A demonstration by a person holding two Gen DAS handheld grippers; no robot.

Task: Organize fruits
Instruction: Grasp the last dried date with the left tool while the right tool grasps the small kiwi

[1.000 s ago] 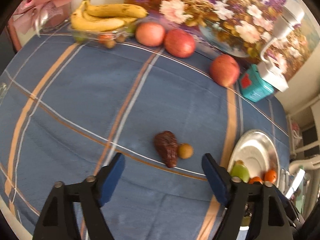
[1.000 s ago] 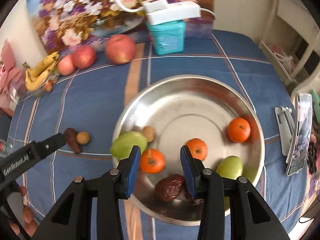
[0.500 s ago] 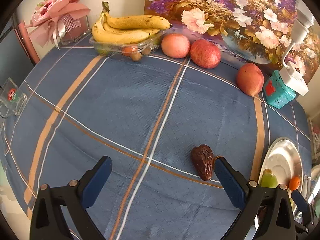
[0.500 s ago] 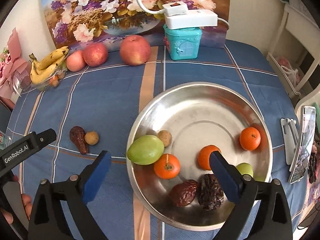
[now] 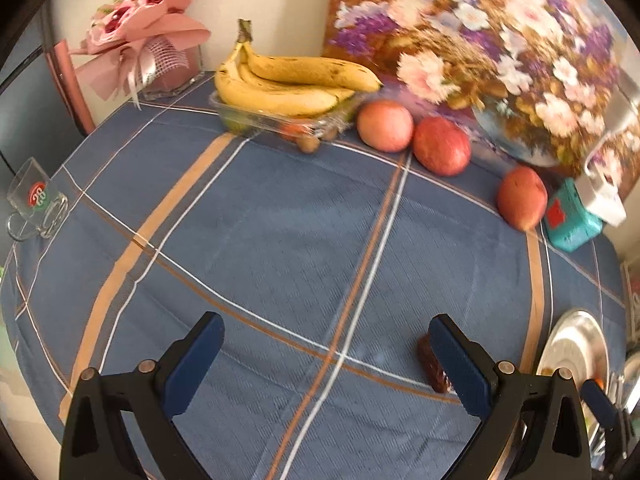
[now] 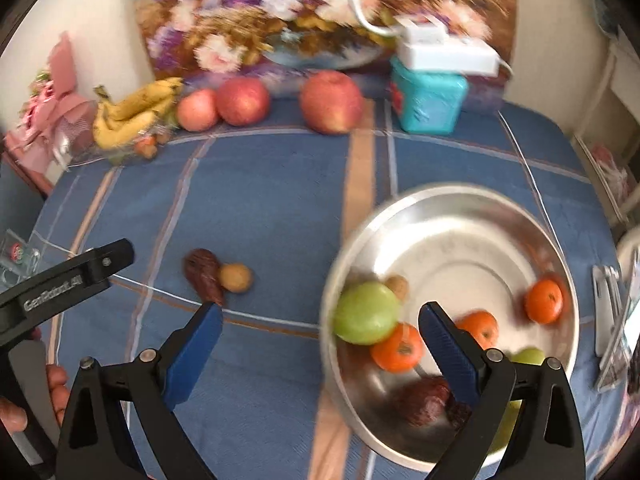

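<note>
A dark red date (image 6: pixel 203 274) and a small tan round fruit (image 6: pixel 235 277) lie together on the blue checked cloth, left of the steel bowl (image 6: pixel 460 204). The bowl holds a green fruit (image 6: pixel 366 312), three oranges (image 6: pixel 397 350), dark dates (image 6: pixel 422 400) and a small tan fruit. My right gripper (image 6: pixel 320 352) is open and empty, above the bowl's left rim. My left gripper (image 5: pixel 326 364) is open and empty over bare cloth; the date (image 5: pixel 432 366) peeks out beside its right finger. The left gripper's finger (image 6: pixel 76 276) shows in the right view.
Bananas (image 5: pixel 288 84) on a clear tray and three apples (image 5: pixel 440 146) line the back edge before a flower painting. A teal box (image 5: pixel 570 220) with a white charger stands at back right. A glass mug (image 5: pixel 36 206) sits far left, a phone stand (image 6: pixel 606 308) far right.
Both grippers opened wide from narrower. The left gripper swung left, so the date moved from between its fingers to its right finger. The right gripper drew back and left from over the bowl.
</note>
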